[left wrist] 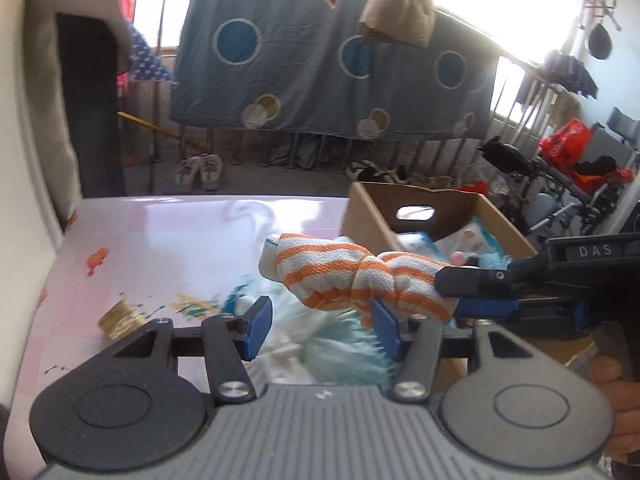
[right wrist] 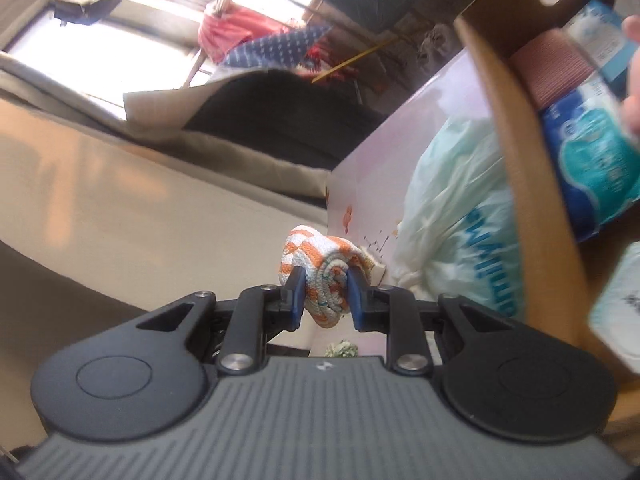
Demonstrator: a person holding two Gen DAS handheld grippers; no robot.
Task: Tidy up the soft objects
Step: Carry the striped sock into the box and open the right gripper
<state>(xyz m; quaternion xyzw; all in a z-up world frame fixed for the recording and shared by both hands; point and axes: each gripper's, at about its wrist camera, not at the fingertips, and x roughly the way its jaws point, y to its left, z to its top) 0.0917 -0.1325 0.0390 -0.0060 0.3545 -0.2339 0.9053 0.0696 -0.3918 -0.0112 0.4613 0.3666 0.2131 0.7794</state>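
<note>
A rolled orange-and-white striped cloth point(left wrist: 352, 276) is off the table, and my right gripper point(left wrist: 448, 294) reaches in from the right, shut on one end of it. In the right wrist view the same cloth point(right wrist: 320, 264) is squeezed between the blue pads of the right gripper point(right wrist: 324, 286). My left gripper point(left wrist: 322, 330) stands open below the roll, and its right pad is partly behind the cloth. Between the left fingers only a pale green plastic bag point(left wrist: 340, 352) shows, lying on the pink table point(left wrist: 160, 240). A cardboard box point(left wrist: 368, 216) stands behind the roll.
The box point(right wrist: 520, 160) holds blue tissue packs point(right wrist: 588, 168) and other soft packs. The pale bag point(right wrist: 452, 208) lies against its wall. A gold roll point(left wrist: 120, 318) and small scraps sit on the table's left part. A hand point(left wrist: 608, 376) grips the right tool.
</note>
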